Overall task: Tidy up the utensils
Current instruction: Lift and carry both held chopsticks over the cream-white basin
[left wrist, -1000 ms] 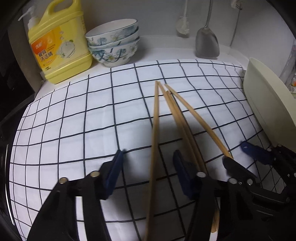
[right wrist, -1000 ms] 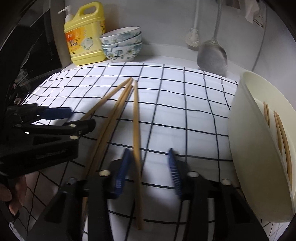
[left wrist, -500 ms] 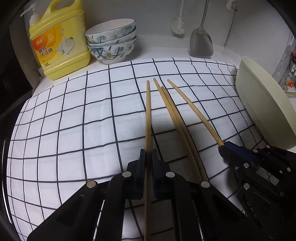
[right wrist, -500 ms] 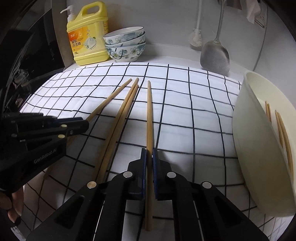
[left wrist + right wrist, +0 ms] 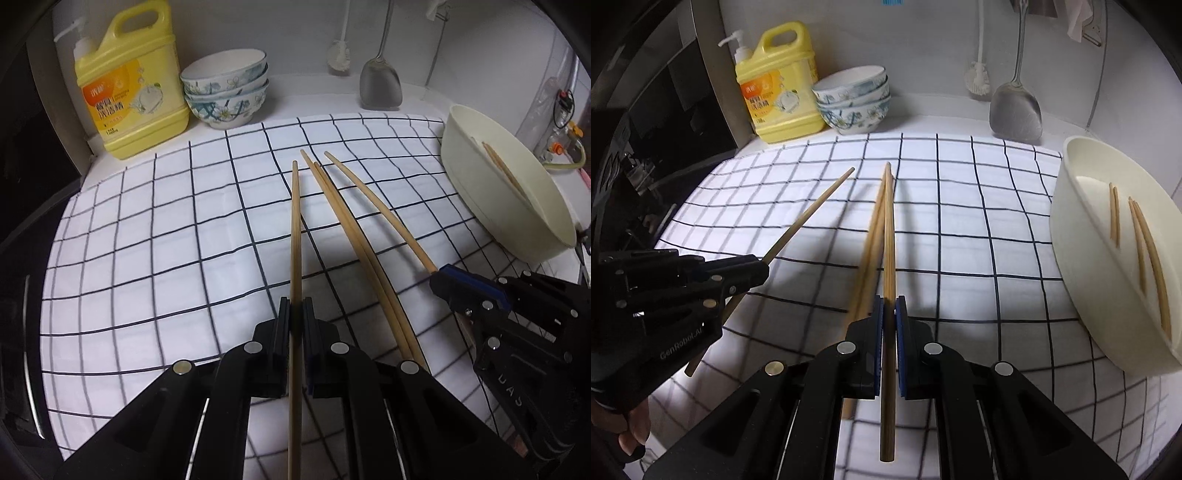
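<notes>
Both tongs angled steeply down over the checked cloth (image 5: 147,258), side by side. Left gripper (image 5: 295,314) clenched on one chopstick (image 5: 295,229), pads pinching it partway along, thin tip reaching forward past the pads, butt end trailing back under the black frame. Just right of those pads, two loose chopsticks (image 5: 351,236) lying together on the cloth, touching each other. Further right, right gripper (image 5: 889,314) likewise clamped on a single chopstick (image 5: 889,240), shaft running straight out ahead of its pads. Seen from the right wrist, a bit of the person's hand (image 5: 631,432) wrapped round the left tool's grip at lower left. Count: four chopsticks over the cloth, one in each tong and two free between them; at least four more resting inside the cream basin (image 5: 1071,258), which sits to the right of the right tong. Ahead and left of both tongs, one yellow detergent jug (image 5: 129,96) and a stack of three flowered bowls (image 5: 227,92); ahead and right, one metal spatula (image 5: 380,81) and one brush (image 5: 340,55) hanging on the wall.
</notes>
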Action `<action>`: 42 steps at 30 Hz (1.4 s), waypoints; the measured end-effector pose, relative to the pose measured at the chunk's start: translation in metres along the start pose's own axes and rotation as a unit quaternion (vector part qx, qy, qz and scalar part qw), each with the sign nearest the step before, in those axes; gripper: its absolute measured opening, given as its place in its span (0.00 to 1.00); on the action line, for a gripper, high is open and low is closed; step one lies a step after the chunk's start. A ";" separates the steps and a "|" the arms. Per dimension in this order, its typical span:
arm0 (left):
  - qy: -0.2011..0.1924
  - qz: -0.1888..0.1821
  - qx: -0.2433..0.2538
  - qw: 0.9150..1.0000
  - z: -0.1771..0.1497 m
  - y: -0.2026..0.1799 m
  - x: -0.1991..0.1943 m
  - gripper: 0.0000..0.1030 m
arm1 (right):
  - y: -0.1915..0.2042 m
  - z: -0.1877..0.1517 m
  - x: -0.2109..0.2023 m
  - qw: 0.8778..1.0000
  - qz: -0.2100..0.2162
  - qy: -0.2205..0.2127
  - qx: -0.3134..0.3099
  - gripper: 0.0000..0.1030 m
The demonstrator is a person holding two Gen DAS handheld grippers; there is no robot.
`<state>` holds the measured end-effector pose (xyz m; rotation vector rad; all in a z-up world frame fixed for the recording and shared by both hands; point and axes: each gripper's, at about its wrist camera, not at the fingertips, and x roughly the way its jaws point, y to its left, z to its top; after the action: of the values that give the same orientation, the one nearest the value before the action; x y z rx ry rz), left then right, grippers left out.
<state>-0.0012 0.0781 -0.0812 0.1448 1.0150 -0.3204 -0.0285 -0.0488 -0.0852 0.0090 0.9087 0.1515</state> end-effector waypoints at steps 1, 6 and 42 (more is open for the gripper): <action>-0.001 0.001 0.005 1.000 0.000 0.001 -0.006 0.07 | 0.002 0.001 -0.005 1.000 0.000 -0.001 0.002 0.06; -0.012 -0.004 0.013 1.000 0.006 0.009 -0.038 0.07 | 0.010 0.009 -0.037 1.000 -0.011 -0.012 0.015 0.06; -0.083 -0.097 0.107 0.986 0.125 -0.192 -0.070 0.07 | -0.214 0.036 -0.153 0.980 -0.123 -0.091 0.129 0.06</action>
<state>0.0029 -0.1226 0.0496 0.2096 0.8285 -0.6100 -0.0654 -0.2792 0.0420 0.1485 0.7347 -0.1961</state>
